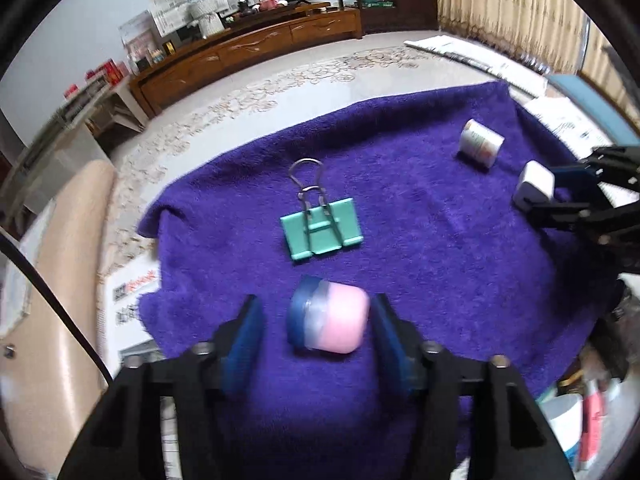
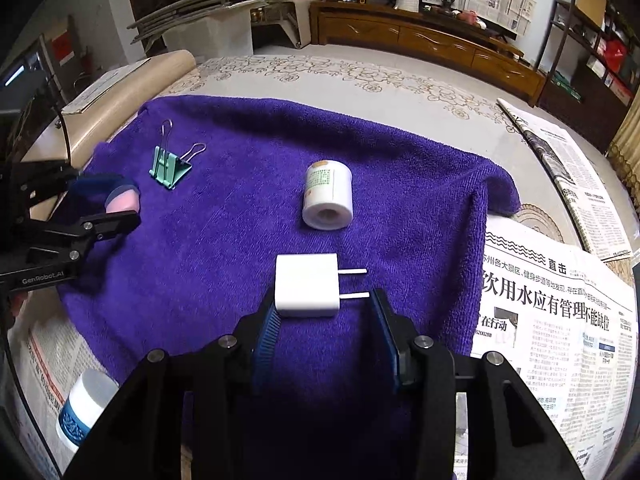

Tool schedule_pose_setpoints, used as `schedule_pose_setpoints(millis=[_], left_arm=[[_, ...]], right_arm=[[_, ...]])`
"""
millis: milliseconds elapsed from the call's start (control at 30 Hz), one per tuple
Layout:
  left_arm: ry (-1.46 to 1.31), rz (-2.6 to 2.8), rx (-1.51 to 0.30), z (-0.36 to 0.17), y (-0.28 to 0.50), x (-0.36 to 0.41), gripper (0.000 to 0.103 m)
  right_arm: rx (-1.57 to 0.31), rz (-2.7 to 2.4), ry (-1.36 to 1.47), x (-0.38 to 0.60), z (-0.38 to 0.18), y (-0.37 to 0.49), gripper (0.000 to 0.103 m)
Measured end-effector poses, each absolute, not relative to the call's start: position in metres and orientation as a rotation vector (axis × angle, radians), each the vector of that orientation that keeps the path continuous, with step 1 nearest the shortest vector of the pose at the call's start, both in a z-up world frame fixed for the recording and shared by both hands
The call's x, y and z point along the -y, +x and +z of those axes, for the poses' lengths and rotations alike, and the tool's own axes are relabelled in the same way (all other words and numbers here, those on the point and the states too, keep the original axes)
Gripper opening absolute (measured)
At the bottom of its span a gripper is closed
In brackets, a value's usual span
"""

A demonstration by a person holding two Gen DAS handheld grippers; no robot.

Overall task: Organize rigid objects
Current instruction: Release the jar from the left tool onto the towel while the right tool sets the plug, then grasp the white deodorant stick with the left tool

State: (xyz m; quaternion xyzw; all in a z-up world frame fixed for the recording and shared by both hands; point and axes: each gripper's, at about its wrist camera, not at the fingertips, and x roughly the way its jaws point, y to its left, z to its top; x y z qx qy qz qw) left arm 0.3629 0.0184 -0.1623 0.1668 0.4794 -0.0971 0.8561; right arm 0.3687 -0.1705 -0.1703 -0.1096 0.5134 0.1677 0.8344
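Note:
A purple towel (image 1: 440, 240) (image 2: 224, 240) covers the table. A pink jar with a blue lid (image 1: 330, 322) (image 2: 122, 200) lies on its side between the fingers of my open left gripper (image 1: 316, 320) (image 2: 100, 204); gaps show on both sides. A white plug adapter (image 2: 307, 290) (image 1: 534, 184) lies between the fingers of my open right gripper (image 2: 324, 312) (image 1: 536, 196), against the left finger, prongs pointing right. A green binder clip (image 1: 322, 232) (image 2: 168, 168) and a white bottle (image 1: 480, 144) (image 2: 328, 196) lie on the towel.
Newspapers (image 2: 560, 320) lie under and to the right of the towel. A white and blue bottle (image 2: 84, 408) lies at the near left. A beige roll (image 1: 68, 280) lies along the left edge. A wooden cabinet (image 1: 248, 52) stands far behind.

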Motion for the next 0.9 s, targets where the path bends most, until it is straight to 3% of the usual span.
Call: schedule_pose_setpoints(millis=[100, 233, 333, 367, 467, 667, 900], left_arm=[[0.385, -0.188, -1.015, -0.161, 0.362, -0.018, 0.079], [0.397, -0.167, -0.977, -0.149, 0.348, -0.019, 0.083], [0.337, -0.165, -0.912, -0.124, 0.321, -0.020, 0.101], [0.319, -0.152, -0.897, -0.117, 0.312, -0.020, 0.103], [0.235, -0.162, -0.886, -0.103, 0.284, -0.021, 0.103], [0.018, -0.258, -0.995, -0.111, 0.240, -0.020, 0.103], [0.050, -0.241, -1.010, -0.136, 0.197, 0.006, 0.103]], right_arm=[[-1.094, 0.352, -0.207, 0.175, -0.165, 0.365, 0.046], [-1.035, 0.338, -0.175, 0.185, -0.141, 0.350, 0.058], [-1.004, 0.310, -0.149, 0.195, -0.120, 0.333, 0.083], [-0.984, 0.294, -0.135, 0.200, -0.112, 0.325, 0.091], [-0.962, 0.275, -0.084, 0.213, -0.097, 0.304, 0.103], [-0.980, 0.246, -0.006, 0.242, -0.097, 0.260, 0.103], [-0.987, 0.215, 0.003, 0.258, -0.116, 0.219, 0.103]])
